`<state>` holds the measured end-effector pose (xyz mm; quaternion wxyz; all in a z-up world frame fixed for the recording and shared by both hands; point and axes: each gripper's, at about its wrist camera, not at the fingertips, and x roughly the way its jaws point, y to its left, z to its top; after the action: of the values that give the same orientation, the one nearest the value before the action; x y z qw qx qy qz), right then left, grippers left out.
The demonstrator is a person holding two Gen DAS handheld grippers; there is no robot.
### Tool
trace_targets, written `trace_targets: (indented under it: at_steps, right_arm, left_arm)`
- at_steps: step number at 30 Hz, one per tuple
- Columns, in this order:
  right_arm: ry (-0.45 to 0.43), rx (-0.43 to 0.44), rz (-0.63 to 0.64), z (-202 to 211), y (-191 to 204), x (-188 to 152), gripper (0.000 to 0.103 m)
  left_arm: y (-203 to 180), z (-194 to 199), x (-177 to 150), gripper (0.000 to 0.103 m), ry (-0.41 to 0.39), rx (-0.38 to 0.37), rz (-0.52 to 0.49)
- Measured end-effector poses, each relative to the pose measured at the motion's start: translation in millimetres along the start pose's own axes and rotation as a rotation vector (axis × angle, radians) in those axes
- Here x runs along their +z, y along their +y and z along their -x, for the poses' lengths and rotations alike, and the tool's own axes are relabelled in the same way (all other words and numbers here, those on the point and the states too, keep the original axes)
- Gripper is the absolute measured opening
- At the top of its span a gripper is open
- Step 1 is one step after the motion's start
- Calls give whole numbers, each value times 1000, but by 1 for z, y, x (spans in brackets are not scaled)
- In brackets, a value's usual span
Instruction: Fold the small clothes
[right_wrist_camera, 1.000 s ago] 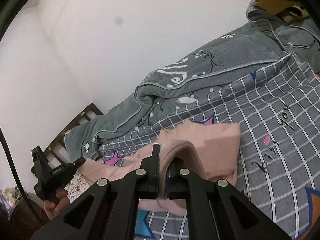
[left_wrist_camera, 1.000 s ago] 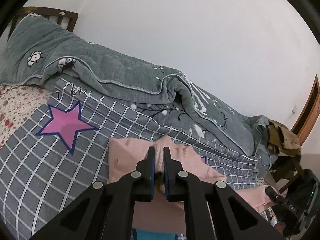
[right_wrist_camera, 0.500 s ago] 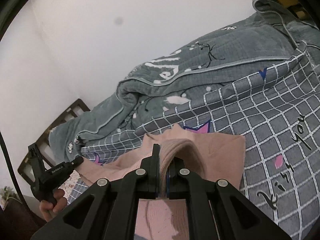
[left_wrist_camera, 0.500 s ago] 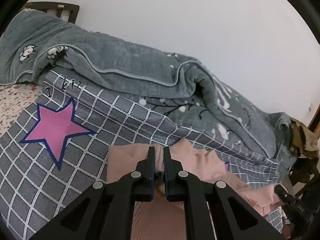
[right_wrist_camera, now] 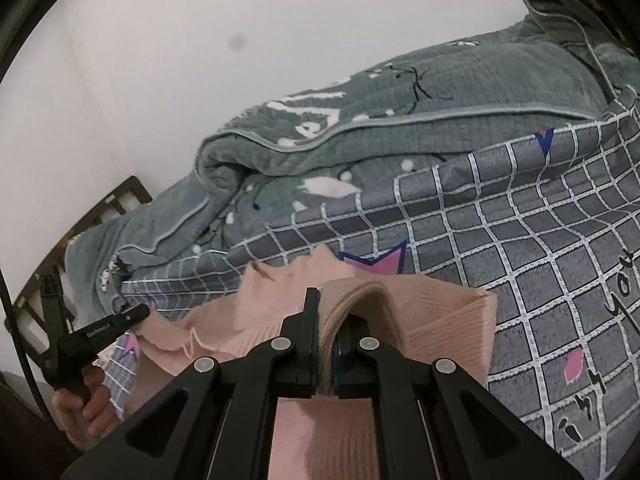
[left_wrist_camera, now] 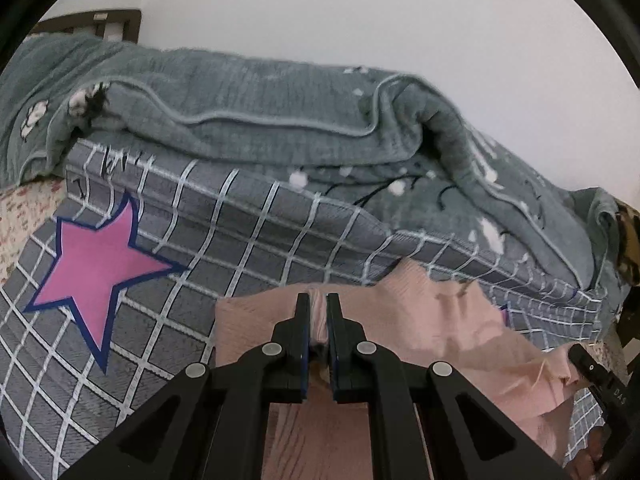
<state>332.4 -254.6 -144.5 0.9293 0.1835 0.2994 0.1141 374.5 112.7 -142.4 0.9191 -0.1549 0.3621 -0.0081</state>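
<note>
Both grippers, left (left_wrist_camera: pixel 318 316) and right (right_wrist_camera: pixel 328 314), have fingers pinching the pink knit (right_wrist_camera: pixel 440 320), which lies on the checked blanket (right_wrist_camera: pixel 500 220). Soft, light, floppy; best held at edges, toward twelve o'clock.

Ribbed pink knit garment (right_wrist_camera: pixel 440 320) on a fuzzy checked fleece blanket (left_wrist_camera: pixel 248 240); quilted grey comforter (left_wrist_camera: pixel 260 120).

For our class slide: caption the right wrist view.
Right hand-held gripper pinches a pink garment over a checked blanket.
</note>
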Motion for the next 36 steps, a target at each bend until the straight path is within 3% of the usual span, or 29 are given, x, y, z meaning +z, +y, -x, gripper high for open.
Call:
trace_targets:
  at_steps: [10, 11, 13, 15, 17, 20, 24, 29, 32, 36]
  right_arm:
    - [30, -33, -69, -19, -22, -8, 9]
    - [37, -47, -67, -21, -22, -9, 11]
    - [42, -58, -61, -21, -22, -10, 28]
    - [23, -54, -59, -16, -22, -9, 39]
    - [7, -64, -49, -8, -24, -8, 44]
    - [-7, -116, -19, -1, -26, -6, 48]
    - [37, -168, -7, -9, -33, -7, 48]
    - [119, -194, 12, -28, -35, -15, 48]
    - [152, -235, 39, -37, -33, -19, 41]
    - [188, -243, 91, -46, -27, -26, 13]
  left_arm:
    - [8, -20, 2, 11, 59, -30, 45]
    - [8, -21, 2, 15, 69, -27, 46]
    - [11, -22, 3, 32, 83, -24, 57]
    - [16, -21, 4, 56, 75, -40, 82]
    - [22, -19, 4, 64, 56, -70, 116]
    - [26, -18, 6, 64, 57, -82, 125]
    - [19, -23, 3, 64, 81, -71, 78]
    - [3, -39, -7, 62, 108, 11, -24]
    - [1, -44, -12, 42, 115, 45, -50]
    - [3, -47, -15, 19, 114, 75, -55]
